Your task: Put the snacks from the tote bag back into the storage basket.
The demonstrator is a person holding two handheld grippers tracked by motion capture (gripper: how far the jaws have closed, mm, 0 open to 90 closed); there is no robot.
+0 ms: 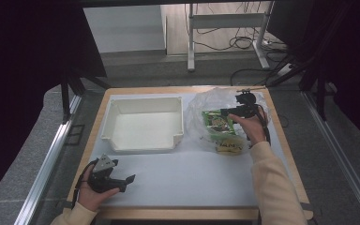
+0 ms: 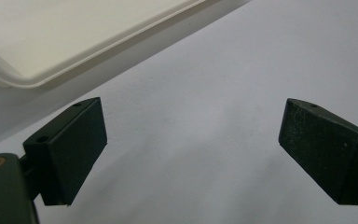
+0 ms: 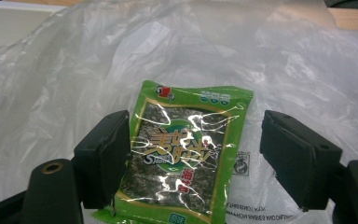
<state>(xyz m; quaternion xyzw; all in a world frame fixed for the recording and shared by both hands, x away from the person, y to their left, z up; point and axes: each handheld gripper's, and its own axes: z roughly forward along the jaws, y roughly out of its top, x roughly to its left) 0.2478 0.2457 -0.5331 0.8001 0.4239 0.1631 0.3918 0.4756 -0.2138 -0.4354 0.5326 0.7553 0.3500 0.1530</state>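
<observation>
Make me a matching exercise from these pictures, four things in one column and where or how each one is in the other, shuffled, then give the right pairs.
Things:
1. white bin
2. green snack packet
3. left gripper
4. clear plastic bag

Places or states:
A. lies under the packet
B. open over bare white table
C. between the right gripper's open jaws
D. empty, left of the bag

Pairs: 1-D, 2-C, 3-B, 4-A
</observation>
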